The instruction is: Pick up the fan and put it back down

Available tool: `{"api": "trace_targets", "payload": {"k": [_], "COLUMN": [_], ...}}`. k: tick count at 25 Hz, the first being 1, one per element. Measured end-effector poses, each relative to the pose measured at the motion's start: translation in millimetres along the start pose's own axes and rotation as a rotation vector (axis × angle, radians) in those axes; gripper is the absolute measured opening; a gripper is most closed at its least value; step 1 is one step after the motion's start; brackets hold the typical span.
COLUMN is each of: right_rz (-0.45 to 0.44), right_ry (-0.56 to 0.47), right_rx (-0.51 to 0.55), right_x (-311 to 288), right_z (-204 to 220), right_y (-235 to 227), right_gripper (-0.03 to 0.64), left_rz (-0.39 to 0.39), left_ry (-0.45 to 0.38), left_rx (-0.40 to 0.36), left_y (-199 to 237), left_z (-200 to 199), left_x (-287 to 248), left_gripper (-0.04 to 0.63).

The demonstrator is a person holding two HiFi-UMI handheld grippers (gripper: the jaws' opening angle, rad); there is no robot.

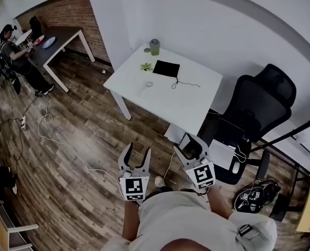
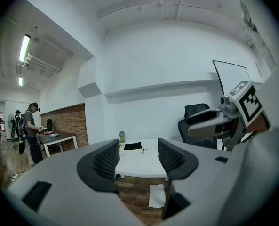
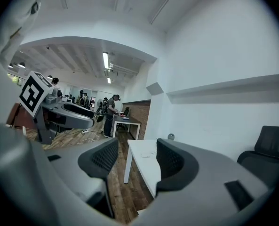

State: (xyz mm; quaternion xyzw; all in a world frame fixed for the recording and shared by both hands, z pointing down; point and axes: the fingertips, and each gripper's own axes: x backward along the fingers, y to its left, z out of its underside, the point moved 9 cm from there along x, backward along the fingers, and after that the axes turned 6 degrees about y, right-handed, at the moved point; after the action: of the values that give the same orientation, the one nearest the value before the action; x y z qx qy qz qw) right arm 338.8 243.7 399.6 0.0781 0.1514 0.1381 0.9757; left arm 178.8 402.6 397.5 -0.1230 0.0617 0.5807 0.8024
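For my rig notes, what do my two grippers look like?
The left gripper and right gripper both have pale grey, curved jaws with dark ribbed pads. Each carries a white cube printed with black square markers.

The head camera looks steeply down on the wood floor (image 1: 81, 140), with the white table (image 1: 181, 93) well ahead. The camera on the left gripper (image 1: 137, 149) faces almost level along its jaws, squarely at that distant table; the one on the right gripper (image 1: 188, 146) sees it obliquely, past one corner. Each gripper view catches the other gripper at its edge.
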Motion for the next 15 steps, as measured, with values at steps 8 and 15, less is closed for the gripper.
{"api": "trace_targets", "payload": {"k": [8, 15], "right_rz": [0.022, 0.014], "right_ry": [0.031, 0.03], "right_rx": [0.019, 0.047], "right_x": [-30.9, -55.1], "right_z": [-10.2, -16.0], "right_y": [5.1, 3.4], "right_gripper": [0.256, 0.256], "left_rz": [0.018, 0.014], "left_ry": [-0.014, -0.017], "left_rx": [0.013, 0.019], "left_y": [38.4, 52.3], "left_z": [-0.1, 2.0], "left_x": [-21.0, -36.3], "left_gripper": [0.25, 0.249]}}
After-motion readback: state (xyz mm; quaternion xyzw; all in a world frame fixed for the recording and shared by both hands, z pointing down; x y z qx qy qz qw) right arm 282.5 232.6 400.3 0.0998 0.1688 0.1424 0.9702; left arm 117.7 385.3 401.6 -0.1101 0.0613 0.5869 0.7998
